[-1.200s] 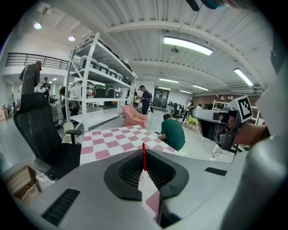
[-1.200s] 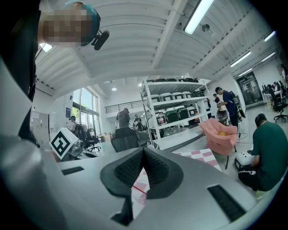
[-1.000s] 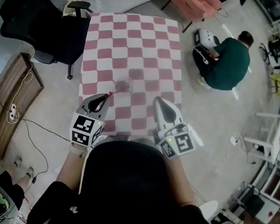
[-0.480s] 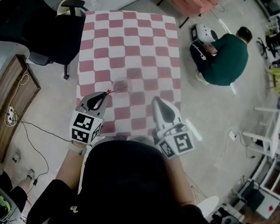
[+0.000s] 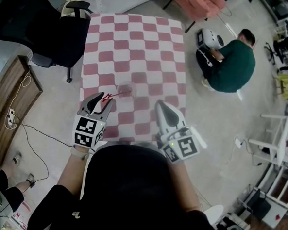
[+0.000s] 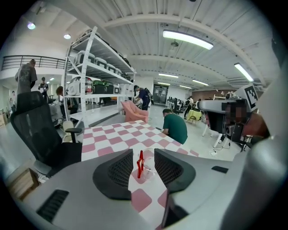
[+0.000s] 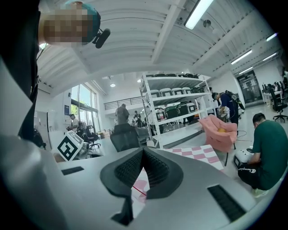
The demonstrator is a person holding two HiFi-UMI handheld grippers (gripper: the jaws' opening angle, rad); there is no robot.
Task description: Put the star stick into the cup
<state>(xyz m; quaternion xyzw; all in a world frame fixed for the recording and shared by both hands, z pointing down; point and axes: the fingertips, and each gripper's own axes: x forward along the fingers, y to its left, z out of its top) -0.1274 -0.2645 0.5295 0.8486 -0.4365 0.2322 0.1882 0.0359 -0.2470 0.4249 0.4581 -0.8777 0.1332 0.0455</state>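
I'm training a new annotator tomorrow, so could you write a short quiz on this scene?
1. True or false: the right gripper is shut on the red star-topped stick.
2. The clear round cup stands on: A) the pink-and-white checked table; B) a wooden board; C) a black office chair.
3. What shows between the jaws of the left gripper?

Key:
1. False. Its jaws are together with nothing between them.
2. A.
3. The stick's red star. The jaws are opening and the pads are clear of it.
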